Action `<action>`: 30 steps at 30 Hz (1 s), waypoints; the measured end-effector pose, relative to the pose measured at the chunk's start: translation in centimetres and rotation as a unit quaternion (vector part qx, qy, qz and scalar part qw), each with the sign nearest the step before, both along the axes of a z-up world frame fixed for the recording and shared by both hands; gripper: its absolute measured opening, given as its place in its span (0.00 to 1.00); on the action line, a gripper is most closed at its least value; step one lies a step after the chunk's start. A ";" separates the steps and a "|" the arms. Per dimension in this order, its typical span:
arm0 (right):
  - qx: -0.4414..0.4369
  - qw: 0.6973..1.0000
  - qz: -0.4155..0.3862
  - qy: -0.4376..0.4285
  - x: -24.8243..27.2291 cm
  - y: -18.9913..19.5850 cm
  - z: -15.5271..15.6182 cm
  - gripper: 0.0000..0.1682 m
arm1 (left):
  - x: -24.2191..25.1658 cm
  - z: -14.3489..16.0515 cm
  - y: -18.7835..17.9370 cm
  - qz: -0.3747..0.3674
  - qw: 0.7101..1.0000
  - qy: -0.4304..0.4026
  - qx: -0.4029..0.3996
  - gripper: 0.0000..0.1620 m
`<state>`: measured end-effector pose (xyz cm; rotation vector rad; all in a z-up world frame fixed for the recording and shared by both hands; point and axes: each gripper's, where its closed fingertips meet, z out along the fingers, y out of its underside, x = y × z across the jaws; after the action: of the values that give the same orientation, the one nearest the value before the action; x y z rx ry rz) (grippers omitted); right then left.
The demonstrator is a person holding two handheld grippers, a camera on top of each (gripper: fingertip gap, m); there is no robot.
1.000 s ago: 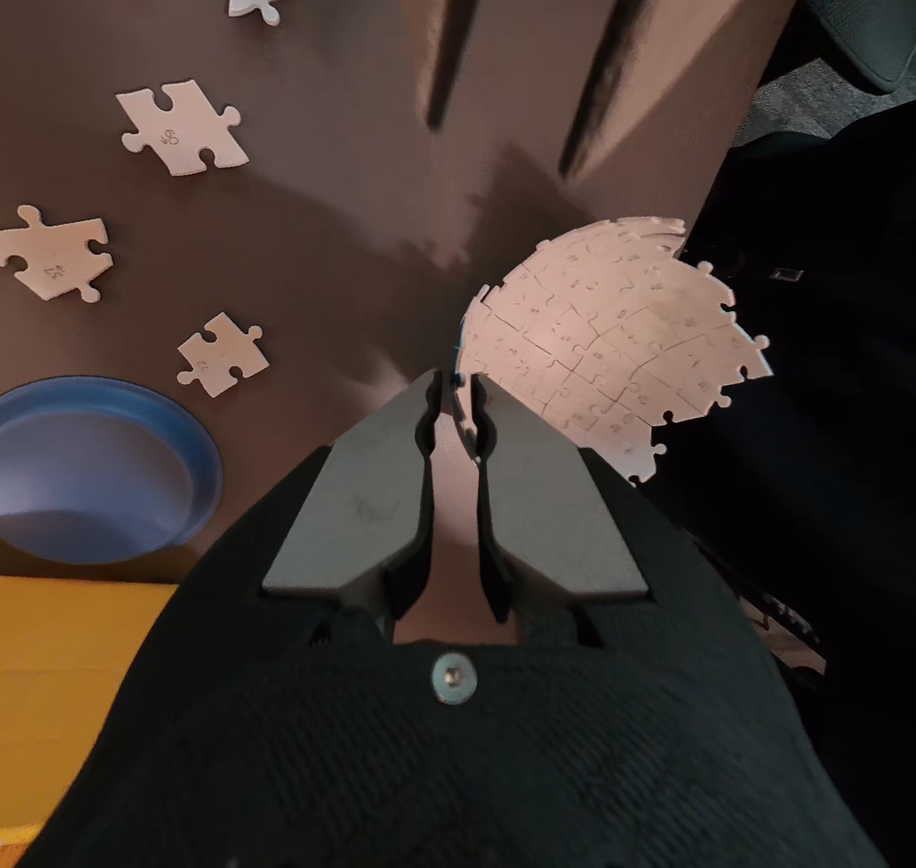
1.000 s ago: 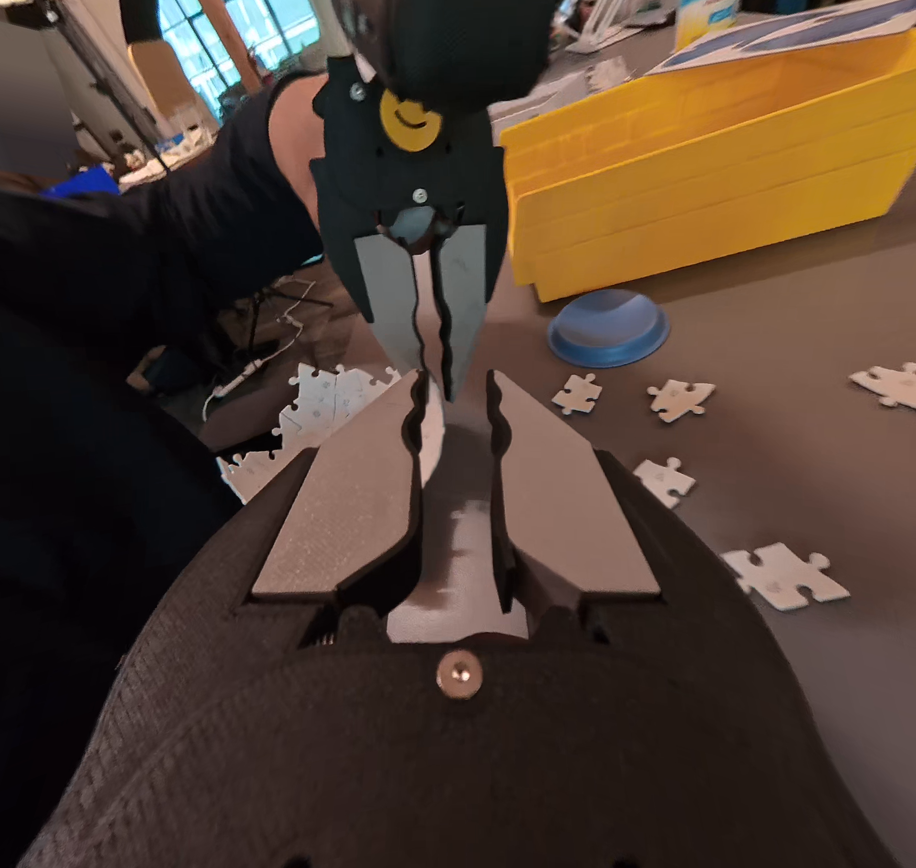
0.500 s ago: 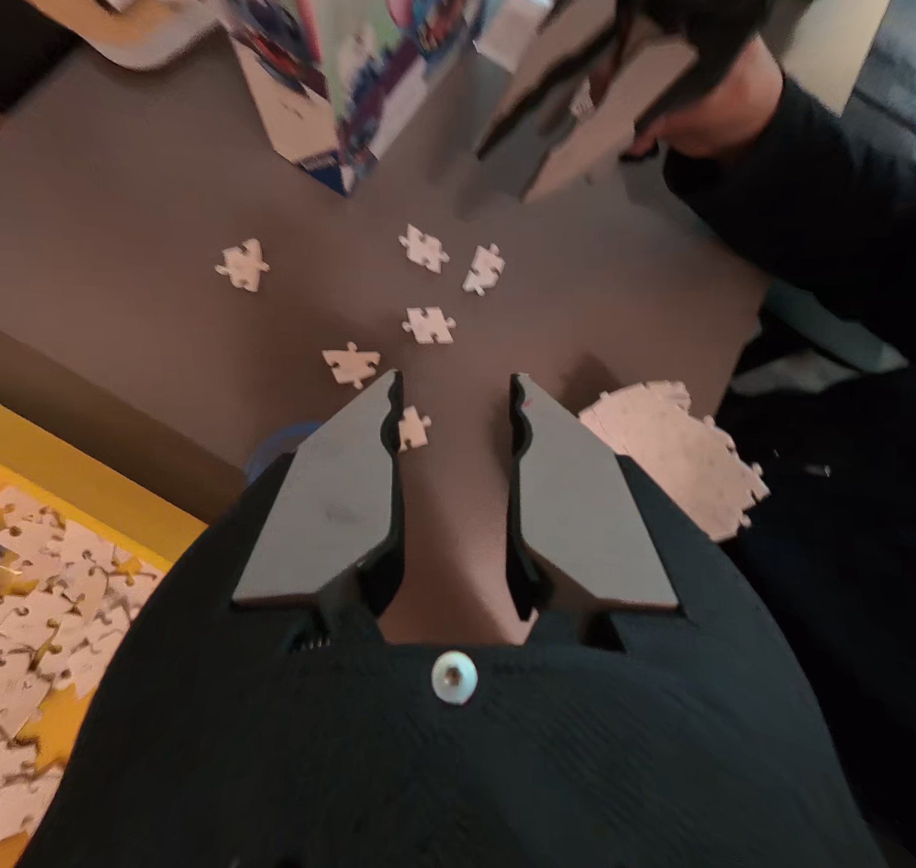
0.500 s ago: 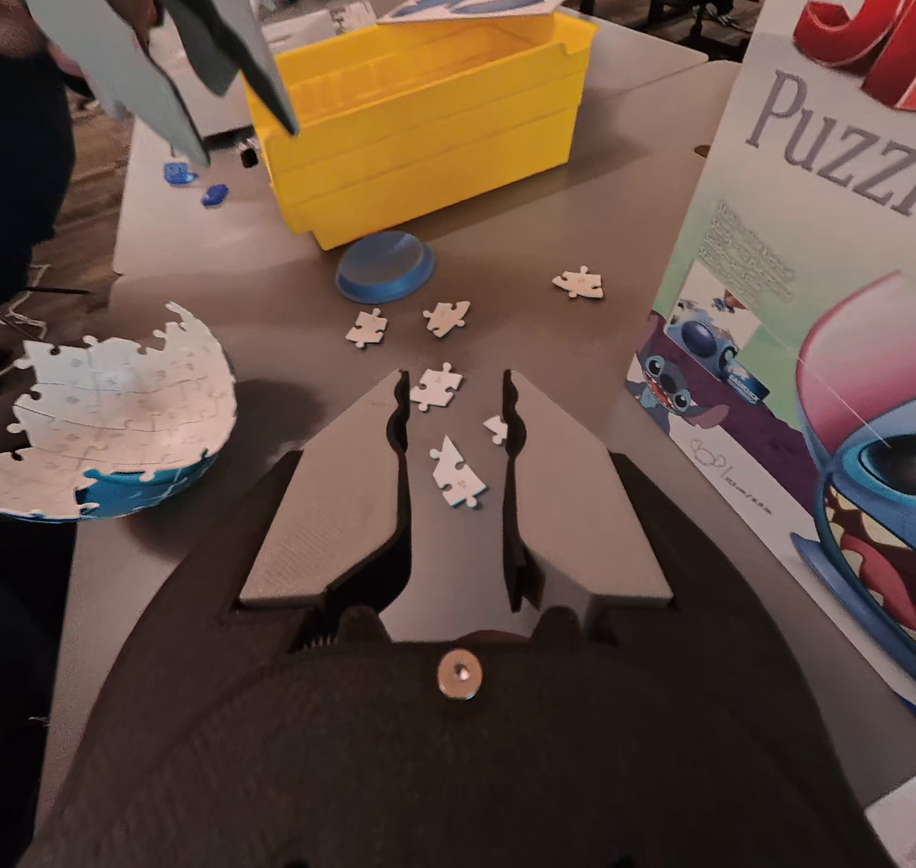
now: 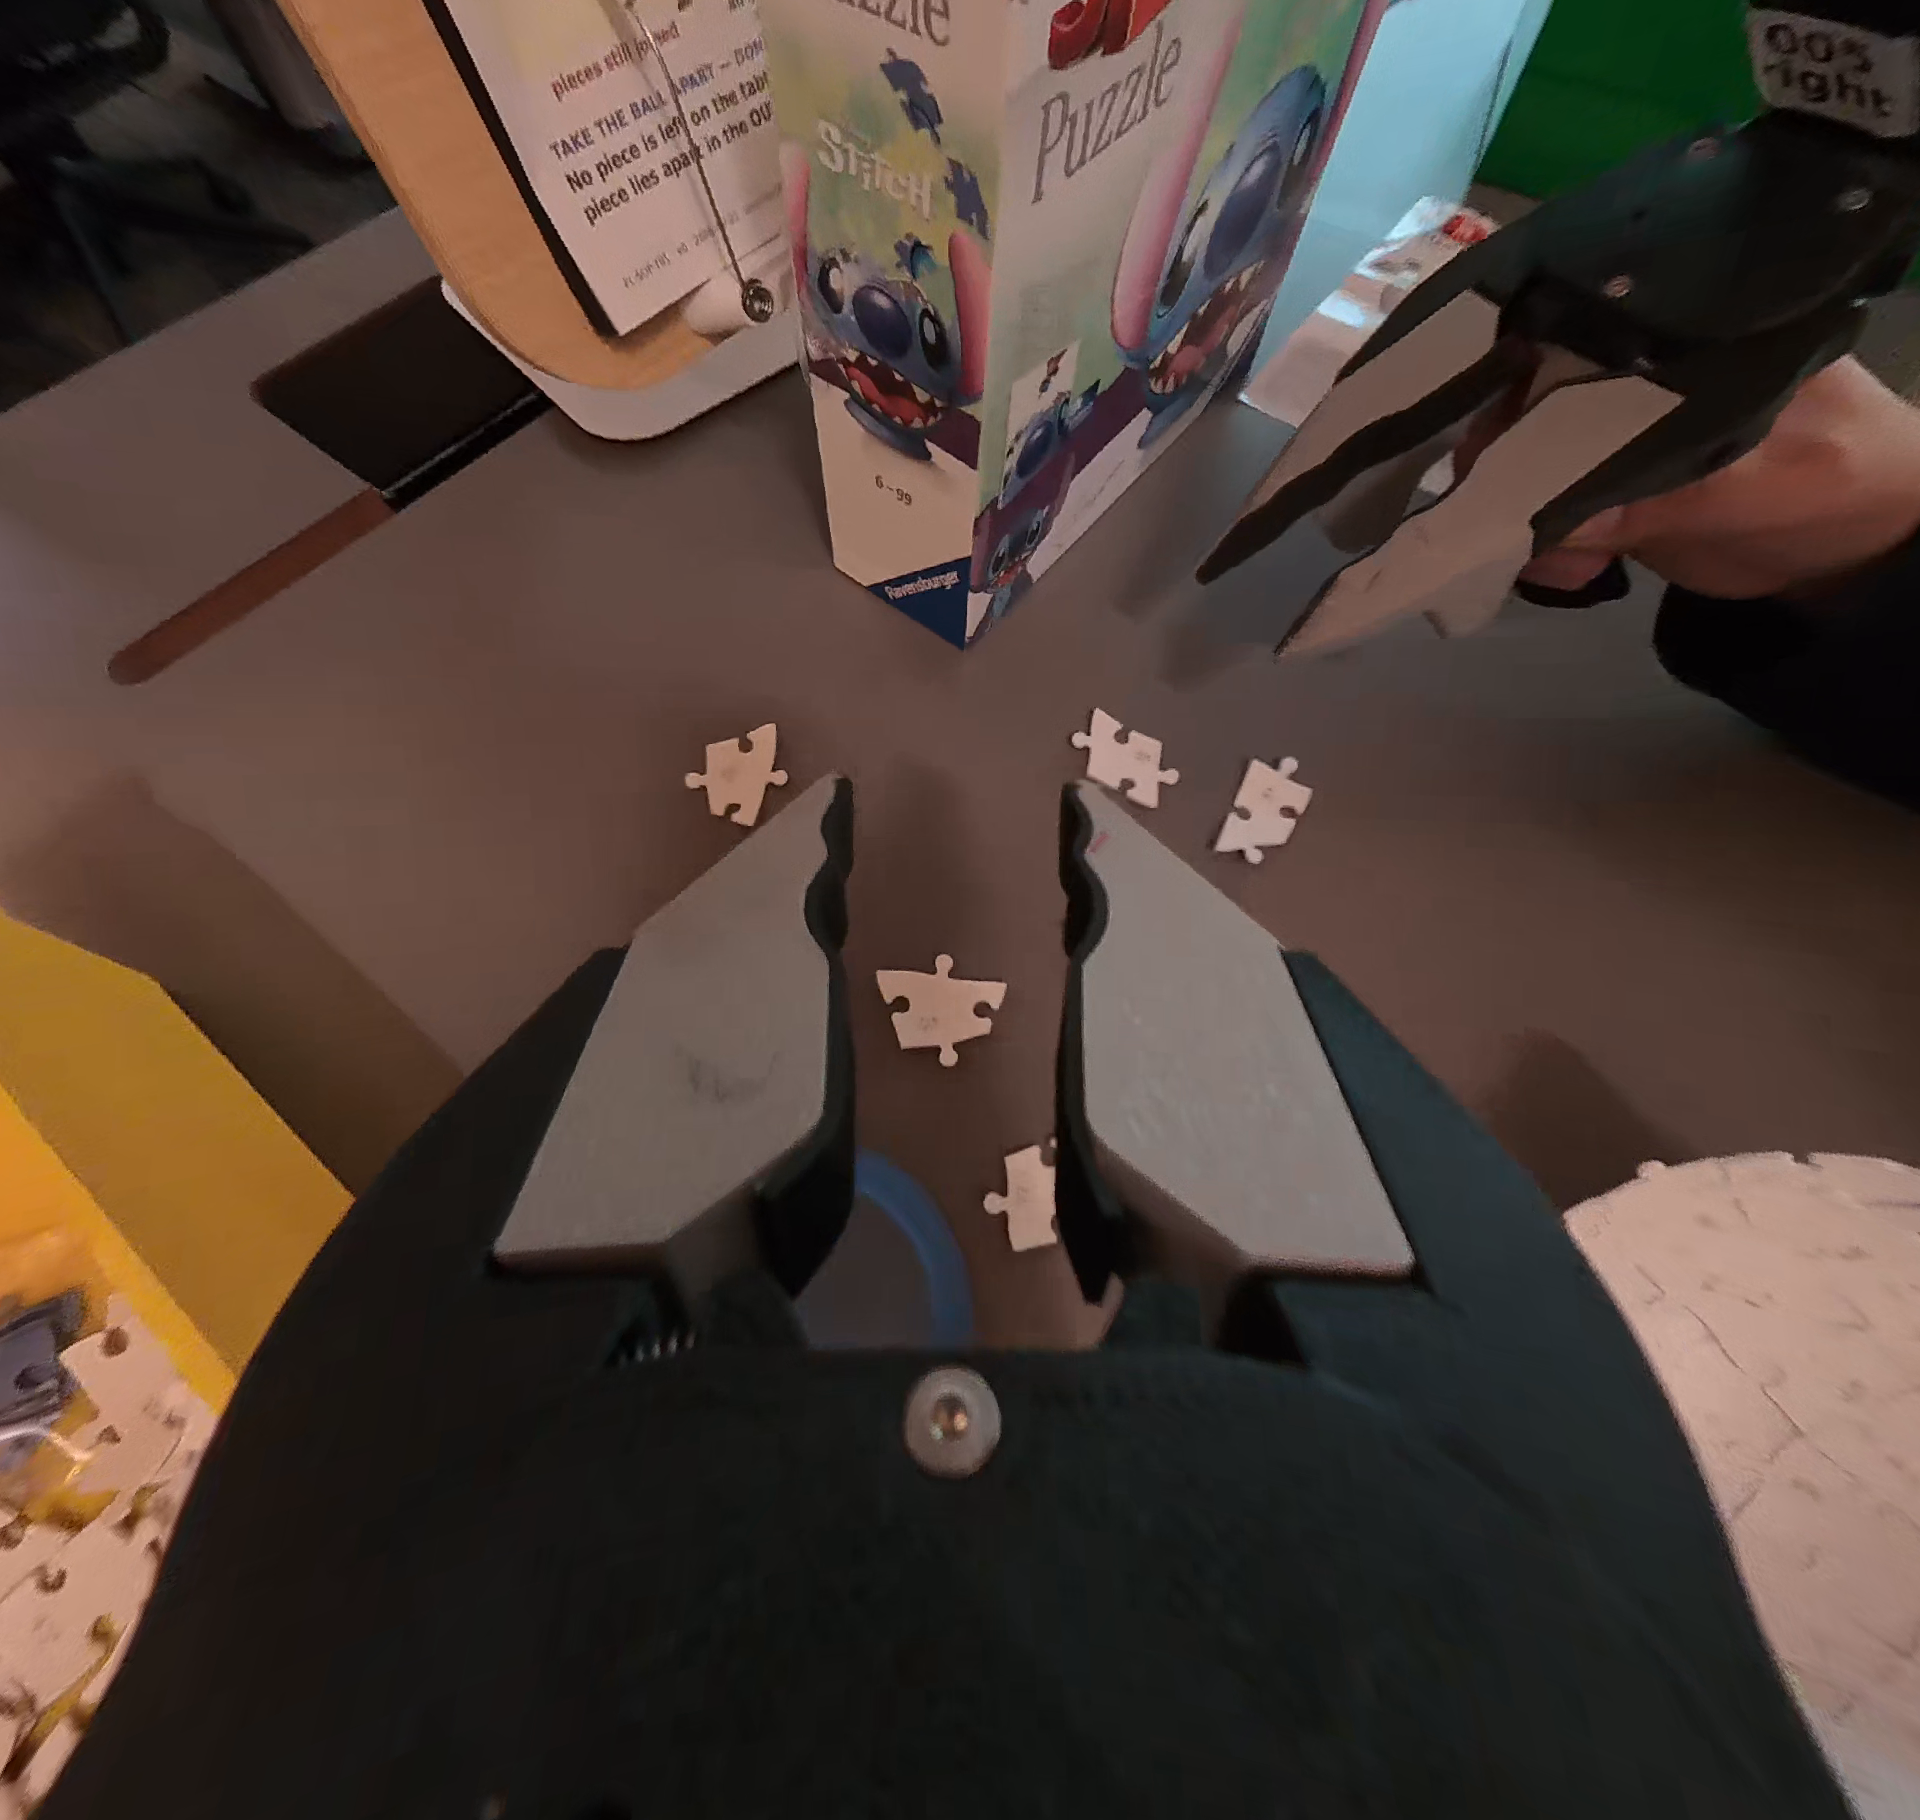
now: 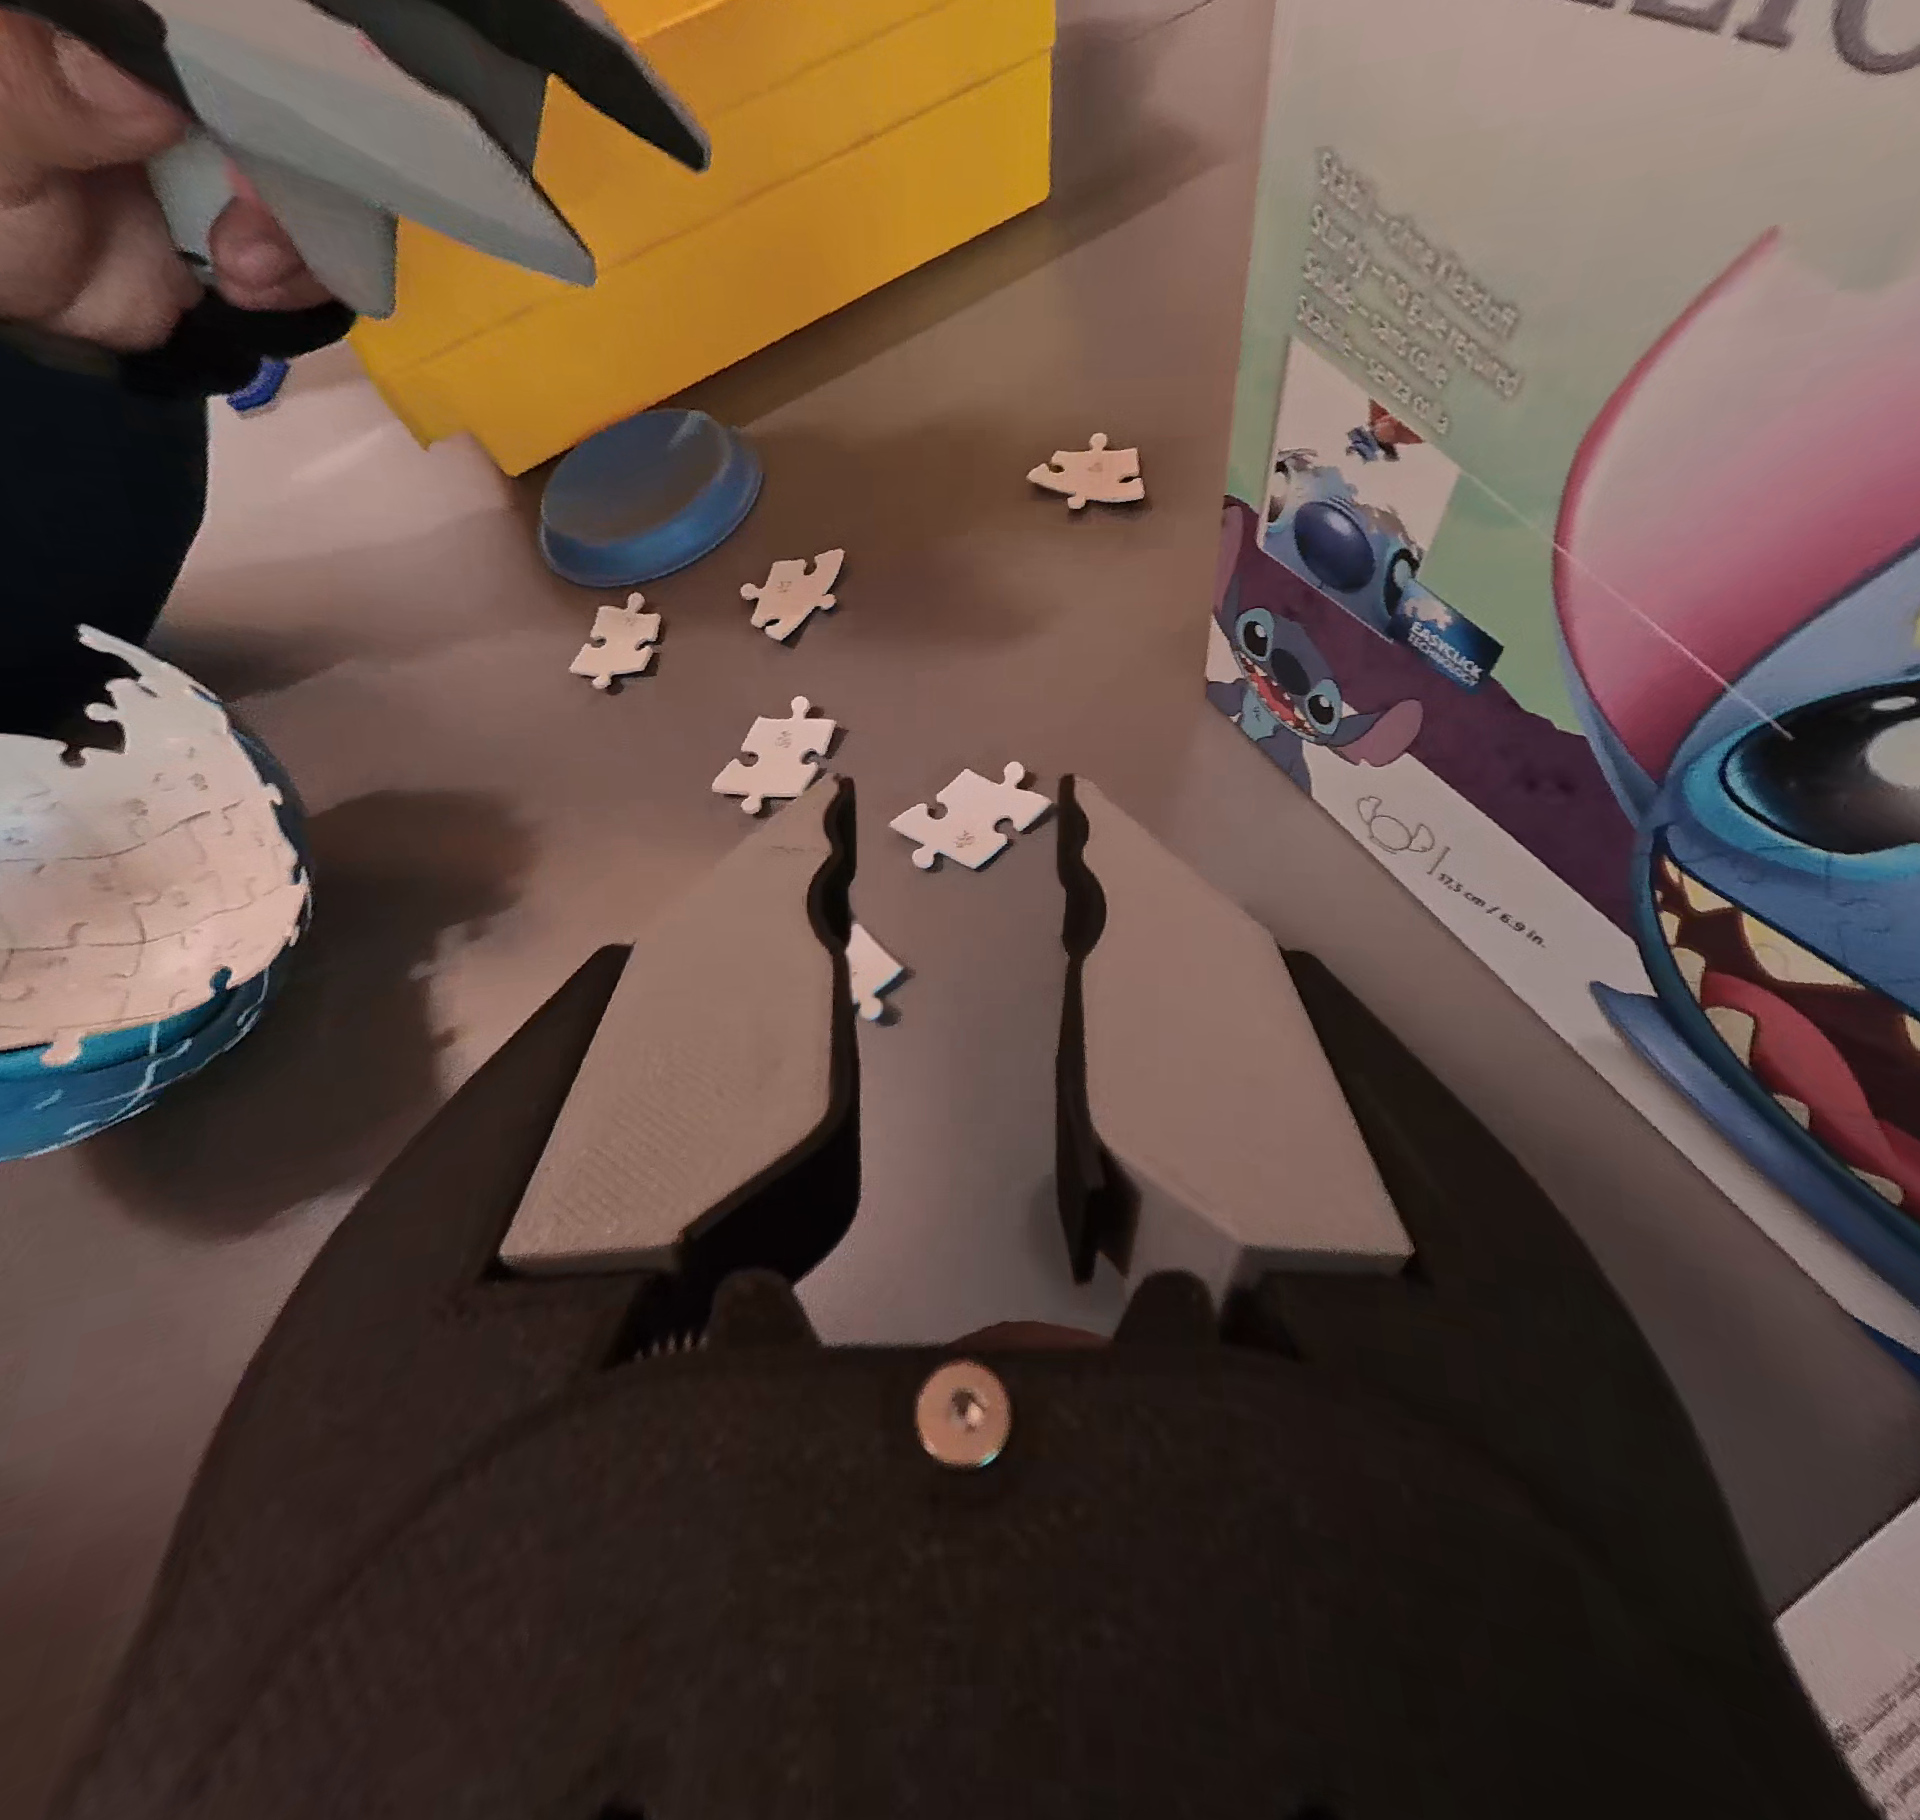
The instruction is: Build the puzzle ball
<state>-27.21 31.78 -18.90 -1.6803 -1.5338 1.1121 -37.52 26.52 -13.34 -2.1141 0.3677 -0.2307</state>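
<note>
- Half-built puzzle ball: we find it at the far left of the right wrist view, an open shell, white inside and blue outside, resting on the grey surface well apart from both tools.
- Left gripper: we hold it above the surface with fingers released and nothing between them; one loose piece lies on the surface below the gap.
- Yellow bin: it stands at the back, beyond the pieces.
- Blue dish: we note it upside down, just in front of the bin.
- Loose white pieces: two near the dish, one farther right toward the box, one beside the right tool's left fingertip.
- Right gripper: fingers released, empty; a white piece lies on the surface between the fingertips, and another shows partly hidden behind the left finger.
- Puzzle box: upright at the right, its printed side showing a blue cartoon creature.
</note>
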 end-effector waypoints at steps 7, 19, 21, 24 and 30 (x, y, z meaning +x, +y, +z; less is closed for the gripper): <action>0.013 0.999 -0.028 0.025 -0.3 0.7 0.8 0.20 | 0.0 -0.4 -1.0 0.031 0.997 0.055 0.037 0.19; 0.028 0.999 -0.032 0.004 -0.1 0.8 -0.1 0.21 | 0.4 -2.3 -0.4 0.040 0.999 0.013 0.017 0.19; 0.037 0.999 -0.030 -0.004 -0.1 0.7 -0.4 0.21 | 0.2 -2.6 -0.3 0.043 0.999 0.016 0.016 0.19; 0.044 0.999 -0.023 -0.016 -0.2 0.4 -0.7 0.21 | 0.4 -3.0 -0.3 0.039 0.999 0.013 0.009 0.19; 0.044 0.997 0.031 -0.046 0.2 -1.2 -1.5 0.21 | 0.5 -3.8 -0.2 0.033 0.999 0.012 -0.003 0.19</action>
<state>-26.99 30.58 -20.45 -1.6552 -1.6780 0.9955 -37.00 26.30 -17.11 -2.1334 0.3106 -0.1671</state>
